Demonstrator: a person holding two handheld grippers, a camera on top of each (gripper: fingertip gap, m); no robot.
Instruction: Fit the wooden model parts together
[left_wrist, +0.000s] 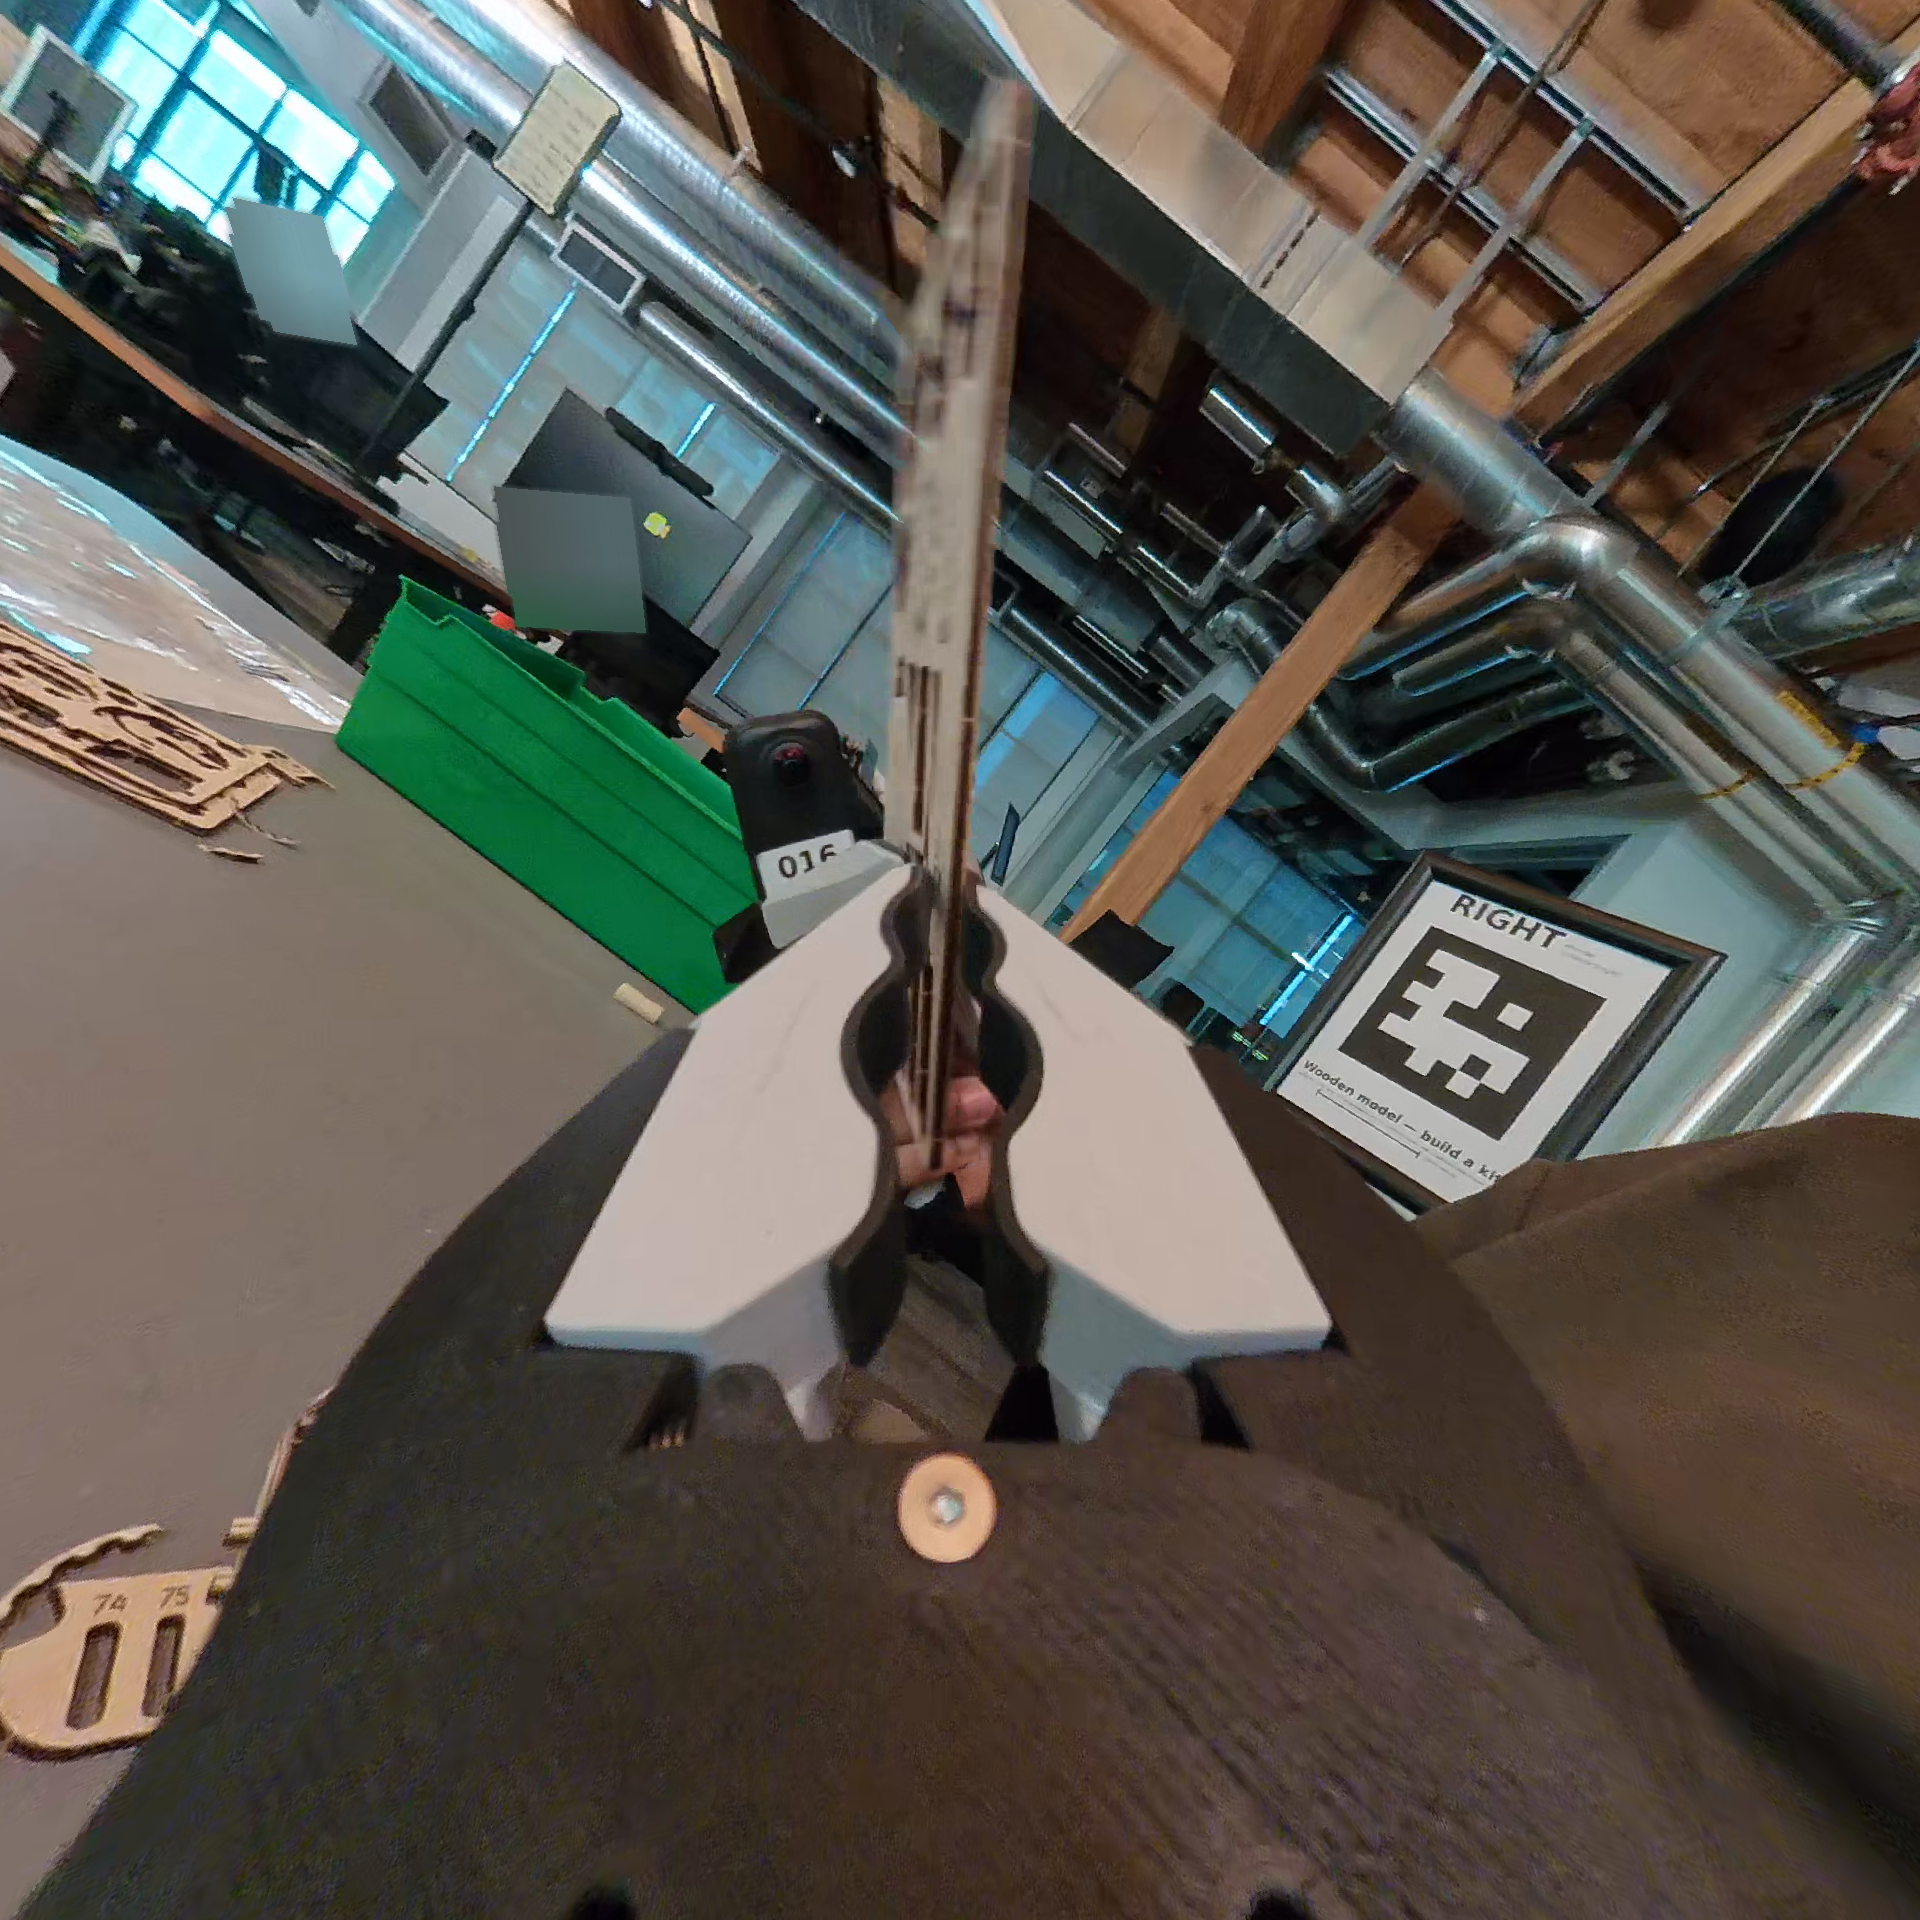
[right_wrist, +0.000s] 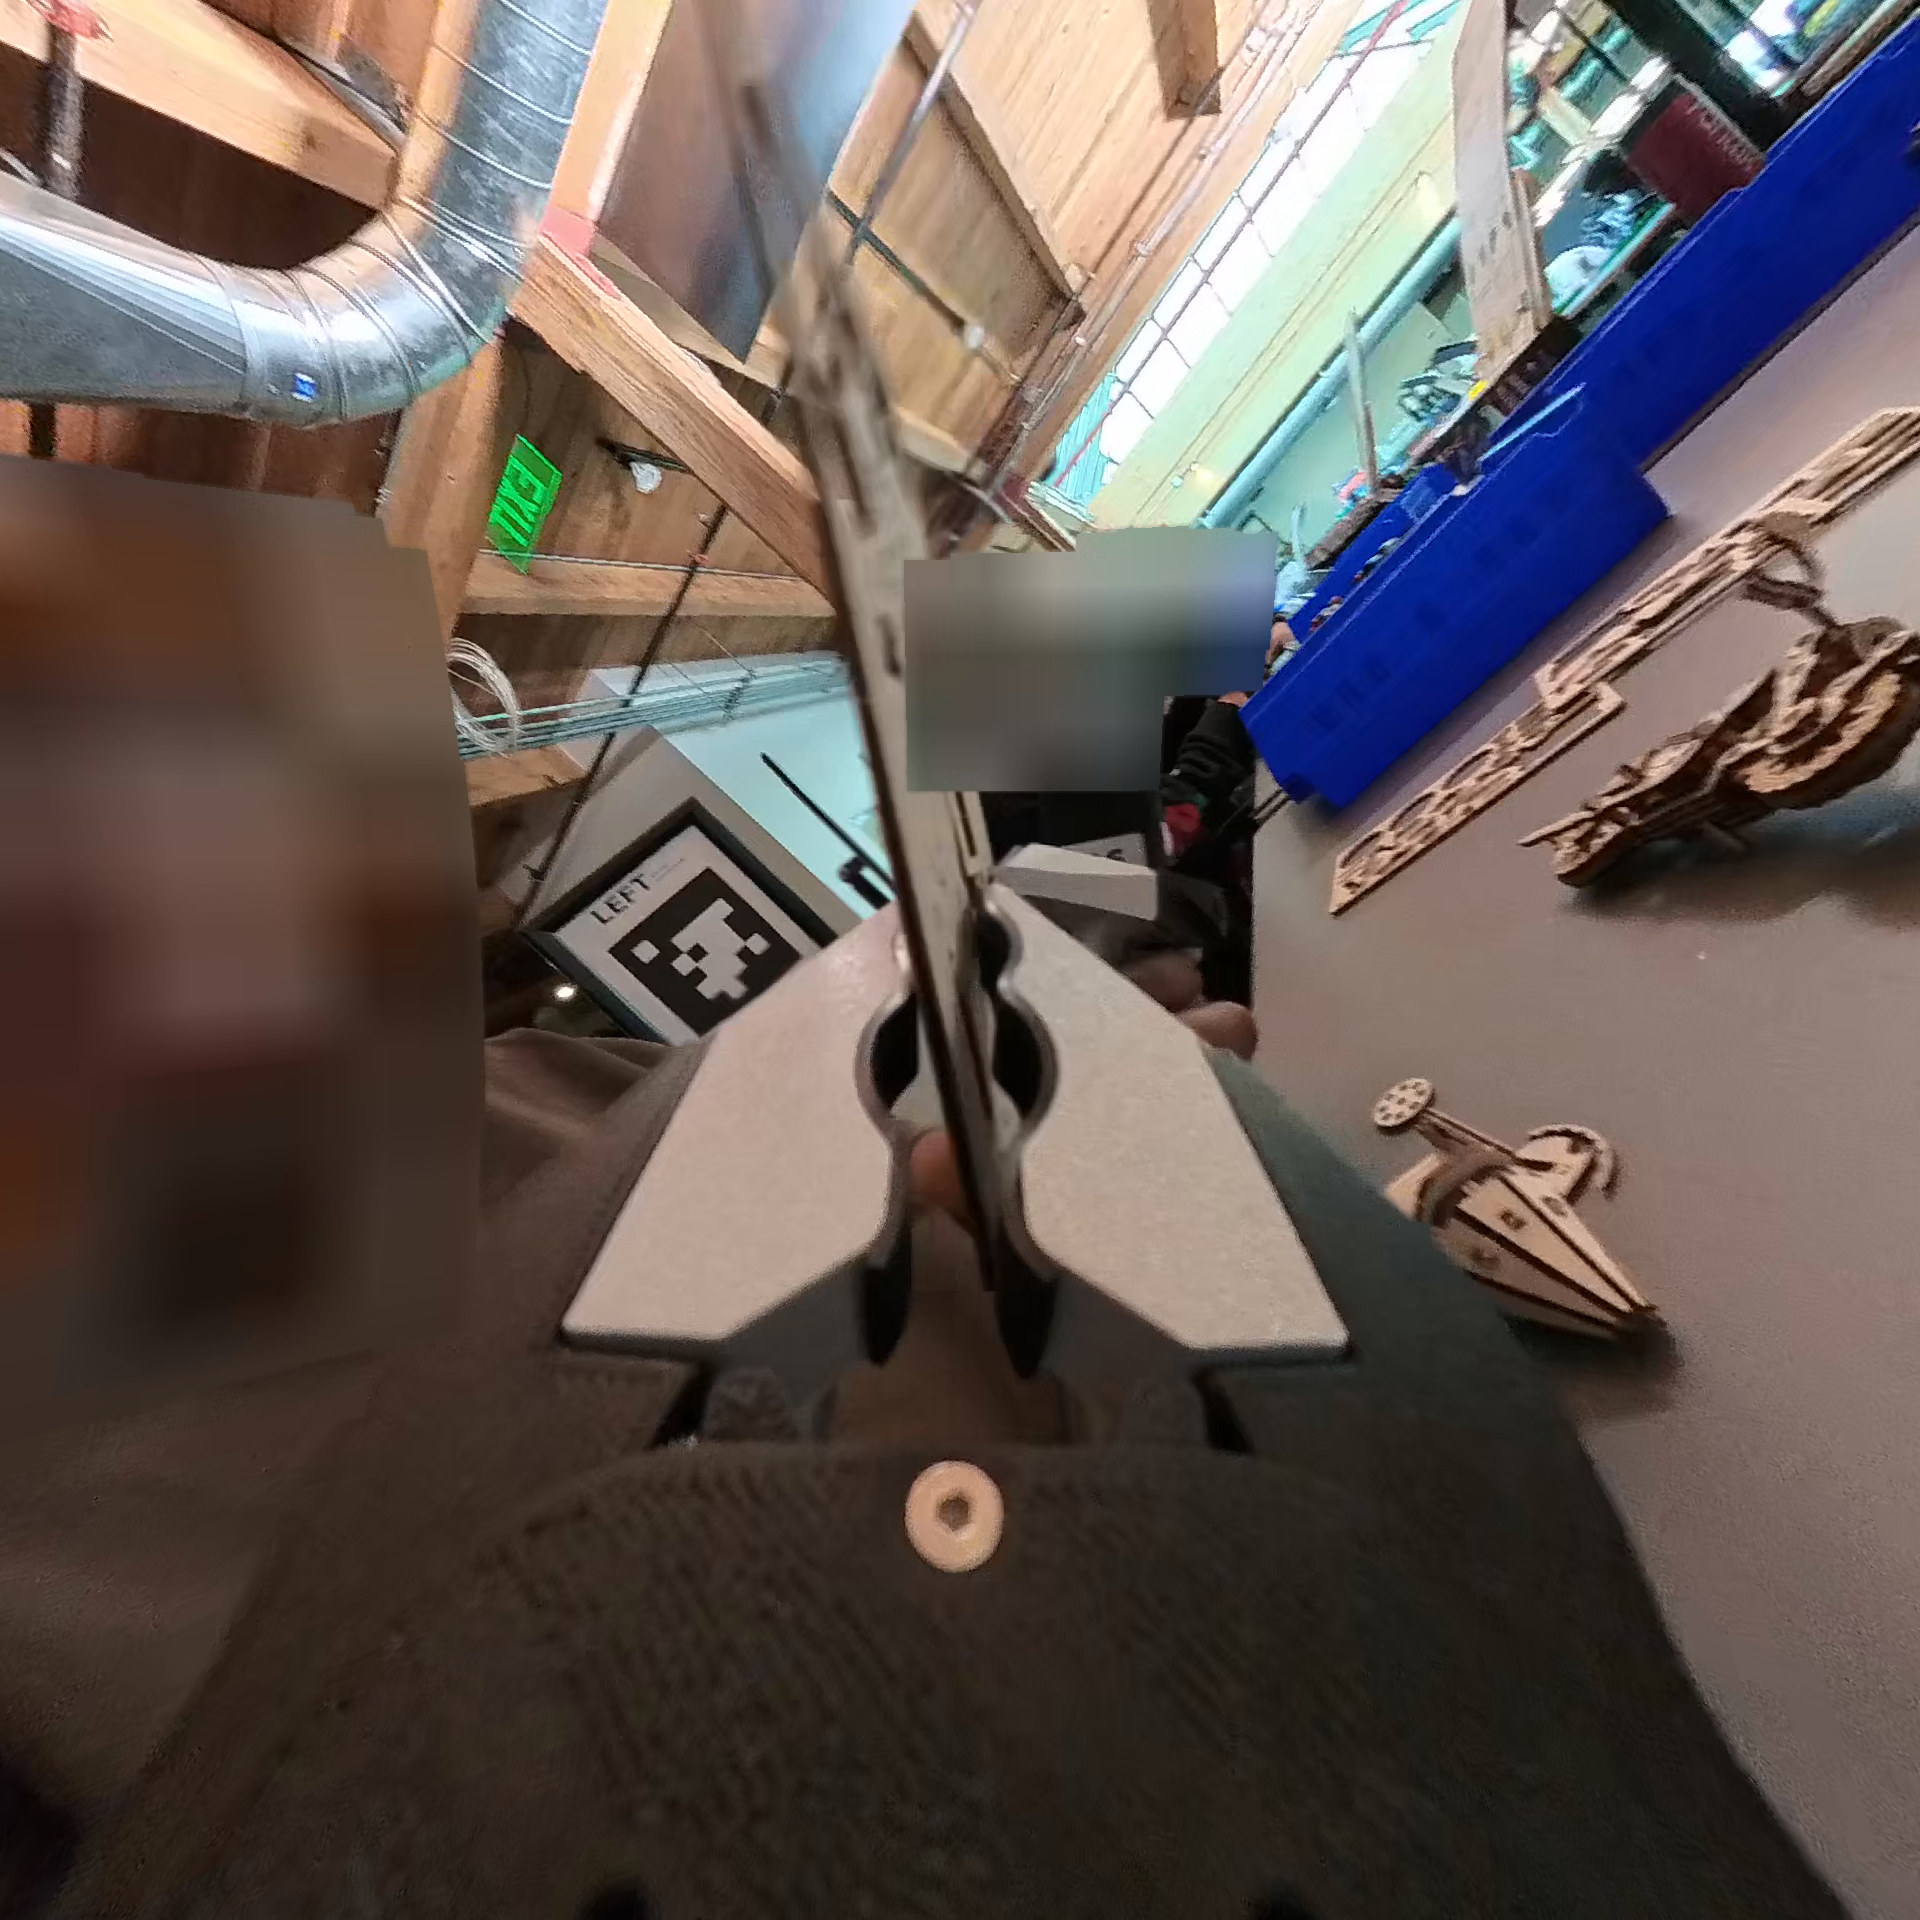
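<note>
Left wrist view shows the left gripper (left_wrist: 940, 935) clamped on a thin wooden sheet (left_wrist: 951, 499) seen edge-on, its long axis running up and away from the fingertips toward the ceiling, leaning slightly right at the top. Both pale fingers (left_wrist: 769, 1122) press against it, with no gap beyond the sheet's thickness. Beyond the tips, just to the left, the other gripper's camera housing (left_wrist: 795, 769) shows. On the grey table (left_wrist: 260, 1091) at far left lie cut-out wooden frames (left_wrist: 125, 738), a green bin (left_wrist: 540, 769) stands behind them, and a slotted wooden part (left_wrist: 99, 1662) lies near left. Right wrist view has the right gripper (right_wrist: 951, 925) likewise closed on a wooden sheet (right_wrist: 873, 540), edge-on, leaning left as it rises. To the right, well apart, a small wooden ship model (right_wrist: 1517, 1216), a larger wooden assembly (right_wrist: 1766, 748) and blue bins (right_wrist: 1475, 613) rest on the table, with bare surface between them.
</note>
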